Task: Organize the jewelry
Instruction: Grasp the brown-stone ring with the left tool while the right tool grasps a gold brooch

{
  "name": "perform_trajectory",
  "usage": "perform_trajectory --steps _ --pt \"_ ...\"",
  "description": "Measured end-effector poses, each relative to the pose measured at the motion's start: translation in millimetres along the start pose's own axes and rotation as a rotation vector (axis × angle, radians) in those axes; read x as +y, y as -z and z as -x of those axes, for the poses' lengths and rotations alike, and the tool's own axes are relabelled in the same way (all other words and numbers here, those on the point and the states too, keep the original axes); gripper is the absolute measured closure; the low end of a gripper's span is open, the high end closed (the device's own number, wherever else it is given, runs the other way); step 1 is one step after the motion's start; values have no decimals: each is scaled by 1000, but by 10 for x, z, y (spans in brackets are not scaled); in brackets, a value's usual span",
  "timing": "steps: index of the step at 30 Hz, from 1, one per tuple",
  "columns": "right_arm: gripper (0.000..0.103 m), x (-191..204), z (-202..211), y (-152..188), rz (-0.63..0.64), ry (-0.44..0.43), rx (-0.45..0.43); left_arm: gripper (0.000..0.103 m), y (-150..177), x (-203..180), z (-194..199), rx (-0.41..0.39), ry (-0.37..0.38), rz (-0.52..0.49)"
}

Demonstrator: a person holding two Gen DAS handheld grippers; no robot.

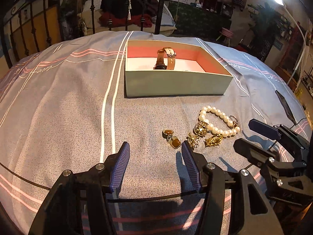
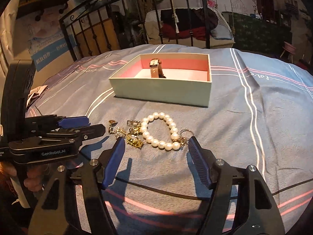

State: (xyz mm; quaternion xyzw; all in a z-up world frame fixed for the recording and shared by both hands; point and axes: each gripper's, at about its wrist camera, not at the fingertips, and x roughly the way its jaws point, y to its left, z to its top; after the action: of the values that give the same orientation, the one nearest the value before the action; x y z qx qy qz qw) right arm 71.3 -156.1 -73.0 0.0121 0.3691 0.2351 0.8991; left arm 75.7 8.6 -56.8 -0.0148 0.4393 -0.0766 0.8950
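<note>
Lettering reading "GenRobot.AI" shows on the side of my left gripper (image 2: pixel 93 126) at the far left of the right wrist view, its jaws spread wide and holding nothing. Next come two amber-stone rings (image 1: pixel 171 138) touching each other on the striped bedspread (image 1: pixel 58 101), then a gold brooch cluster (image 1: pixel 202 135) touching the pearl bracelet (image 2: pixel 162 130). Behind them stands the open box (image 1: pixel 176 83) (pink-lined), a tan-strapped watch (image 1: pixel 165 59) inside. My right gripper (image 2: pixel 156 146) hovers wide open just short of the pearls, empty. Cursive script crosses the cloth further right, unreadable to me.
</note>
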Motion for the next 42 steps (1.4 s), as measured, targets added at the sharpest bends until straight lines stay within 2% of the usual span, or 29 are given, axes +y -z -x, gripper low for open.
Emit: perform_trajectory --steps 4,8,9,14,24,31,32,35,42 --pt "47 156 -131 18 46 -5 36 58 23 -41 -25 1 0 -1" --pt "53 210 -200 29 71 0 56 71 8 -80 -47 9 25 15" --pt "53 214 -209 26 71 0 57 78 11 -96 -61 17 35 18" --pt "53 159 -202 64 65 1 61 92 -12 -173 -151 24 37 13" --pt "53 231 -299 1 107 -16 87 93 67 -68 -88 2 72 48" --pt "53 269 -392 -62 125 -16 104 93 84 32 -43 -10 66 77" --pt "57 273 -396 -62 129 -16 104 93 86 35 -38 -11 63 79" --pt "78 267 -387 -52 129 -34 100 93 84 48 -29 -12 61 84" --pt "78 273 -296 -17 118 -40 74 93 73 58 -6 -18 62 90"
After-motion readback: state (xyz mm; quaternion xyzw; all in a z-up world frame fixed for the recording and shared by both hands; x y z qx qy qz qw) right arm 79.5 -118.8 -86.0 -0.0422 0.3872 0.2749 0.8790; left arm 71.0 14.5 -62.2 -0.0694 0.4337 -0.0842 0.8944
